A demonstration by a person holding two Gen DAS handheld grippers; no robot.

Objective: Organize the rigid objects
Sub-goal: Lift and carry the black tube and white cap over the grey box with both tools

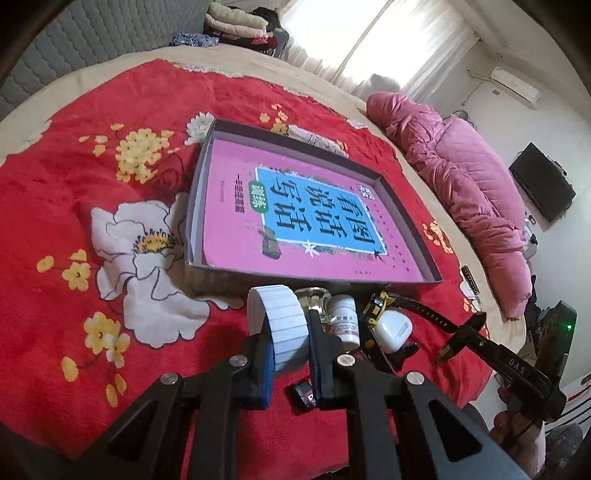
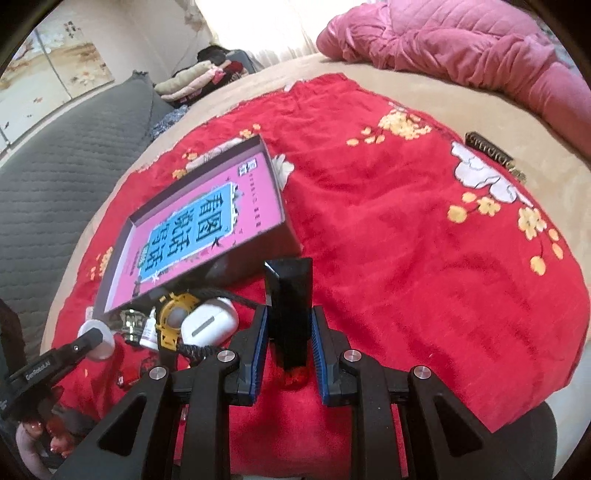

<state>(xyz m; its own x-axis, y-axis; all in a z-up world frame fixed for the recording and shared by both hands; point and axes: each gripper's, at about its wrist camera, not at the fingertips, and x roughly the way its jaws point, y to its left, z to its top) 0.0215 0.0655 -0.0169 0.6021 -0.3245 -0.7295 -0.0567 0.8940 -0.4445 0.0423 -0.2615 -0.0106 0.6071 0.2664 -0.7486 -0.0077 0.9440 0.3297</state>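
My left gripper (image 1: pixel 286 325) is shut on a white lined roll (image 1: pixel 286 314), held above the red cloth. In the right wrist view, my right gripper (image 2: pixel 290 312) is shut on an upright black tube (image 2: pixel 290 291) with a red lower end. Just beyond both lies a shallow dark box (image 1: pixel 303 142) with a pink and blue book (image 1: pixel 295 206) inside. A cluster sits at the box's near edge: a white pill bottle (image 1: pixel 345 321), a white earbud case (image 1: pixel 393 328), a yellow and black watch (image 1: pixel 376 304) and a small glass piece (image 1: pixel 317 299). The left gripper (image 2: pixel 88 339) also shows at the left.
A red floral cloth (image 1: pixel 92 184) covers a beige bed. A pink quilt (image 1: pixel 461 177) lies along the far side, with folded clothes (image 1: pixel 236 22) behind. A small black item (image 1: pixel 303 395) sits under my left fingers. A brown label strip (image 2: pixel 491 155) lies at the cloth's edge.
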